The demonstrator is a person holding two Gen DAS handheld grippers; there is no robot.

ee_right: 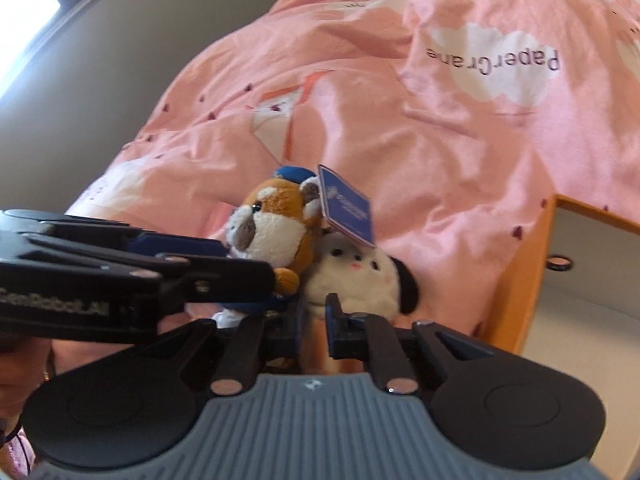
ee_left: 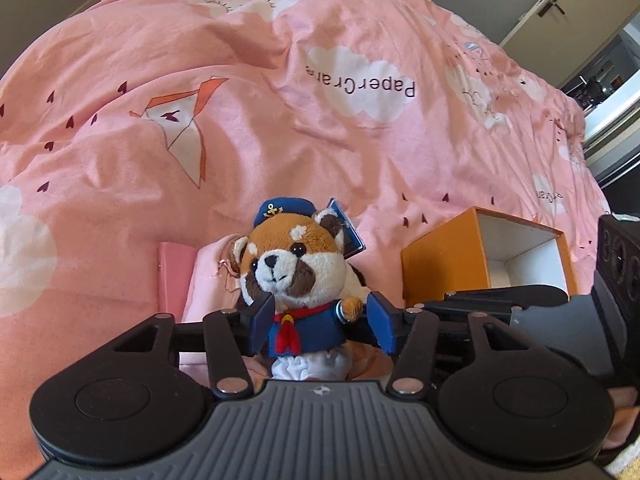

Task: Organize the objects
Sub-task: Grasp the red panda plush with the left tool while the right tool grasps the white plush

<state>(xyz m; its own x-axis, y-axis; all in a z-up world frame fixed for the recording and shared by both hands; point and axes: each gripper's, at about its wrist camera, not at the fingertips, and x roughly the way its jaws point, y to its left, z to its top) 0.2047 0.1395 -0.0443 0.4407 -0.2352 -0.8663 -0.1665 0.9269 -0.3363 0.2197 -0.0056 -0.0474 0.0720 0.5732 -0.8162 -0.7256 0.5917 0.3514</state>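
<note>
**Two plush toys at the bed's near edge, an open box beside them**

The red panda plush [ee_left: 298,276] sat upright on the bed, dressed in a blue sailor cap, blue jacket and red neckerchief, its fur short and fuzzy. The left gripper [ee_left: 322,322] had its blue fingers [ee_left: 262,322] spread to either side of the toy's jacket; the pads stood apart from the cloth and did not press it. A square blue paper tag [ee_right: 347,210] hung by the toy's ear.

Touching the panda on its right side sat a white plush [ee_right: 356,282], round and soft, with a black ear and a small pink mouth. The right gripper [ee_right: 314,330] was just below it with its jaws drawn nearly together; something pale lay in the narrow slot between them, but whether the pads pinched a part of the white toy could not be told from this view.

An orange cardboard box [ee_left: 444,268] stood just right of the toys, its opening turned toward the cameras, its inside white and smooth, its edges straight and sharp. A small dark ring [ee_right: 560,263] showed on the inner wall.

A pink quilt [ee_left: 280,92], rumpled and printed with white clouds, paper cranes and tiny hearts, rose in a high mound behind the toys and closed off that side. A flat pink book-like object [ee_left: 174,276] lay left of the panda. Open room was scant: the two grippers crowded close, the left one crossing in front of the right camera.
</note>
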